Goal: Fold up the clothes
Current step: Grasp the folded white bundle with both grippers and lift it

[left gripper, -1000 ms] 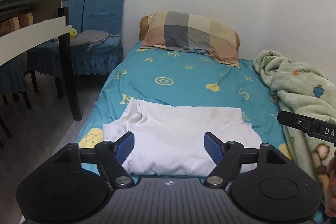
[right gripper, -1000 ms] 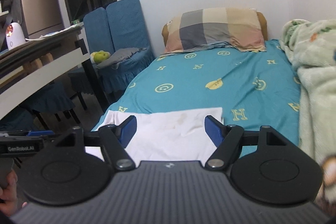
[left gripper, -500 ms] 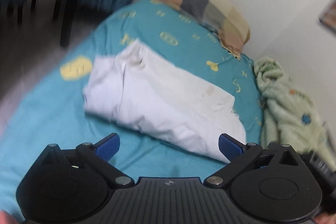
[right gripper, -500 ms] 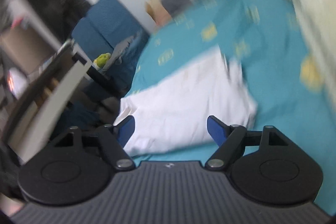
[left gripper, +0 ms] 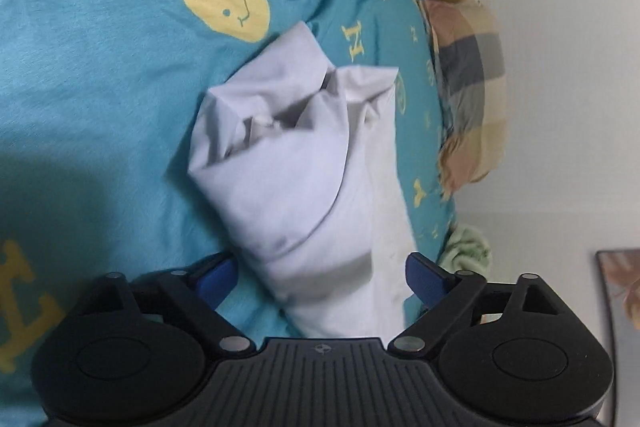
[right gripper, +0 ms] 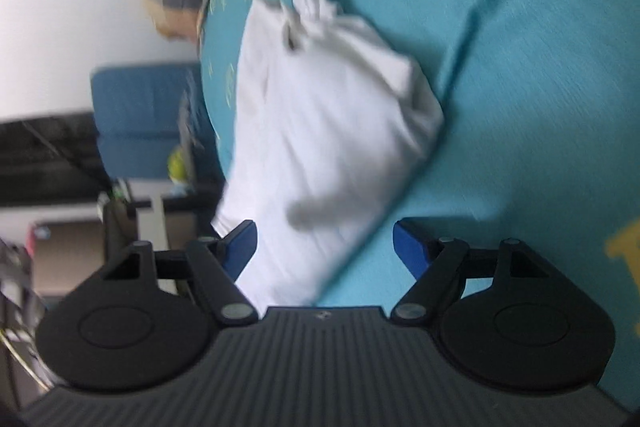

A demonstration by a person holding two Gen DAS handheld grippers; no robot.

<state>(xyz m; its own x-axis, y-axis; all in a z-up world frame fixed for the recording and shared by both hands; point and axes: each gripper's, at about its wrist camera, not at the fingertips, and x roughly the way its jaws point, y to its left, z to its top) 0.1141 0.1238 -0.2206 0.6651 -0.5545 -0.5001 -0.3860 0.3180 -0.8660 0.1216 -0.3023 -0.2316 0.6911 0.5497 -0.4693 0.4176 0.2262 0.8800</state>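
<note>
A folded white cotton garment (left gripper: 296, 167) is seen lying on the bed's teal sheet printed with yellow letters and smiley faces (left gripper: 100, 87), its far end loosely bunched. The left gripper (left gripper: 320, 277) is held spread wide just over the garment's near end, with the cloth seen between its blue-padded fingers (left gripper: 216, 277) and nothing pinched. The right gripper (right gripper: 324, 247) is likewise spread over the garment's (right gripper: 320, 131) opposite end, though this view is blurred. A checked beige-and-grey pillow (left gripper: 468, 87) is seen at the head of the bed.
</note>
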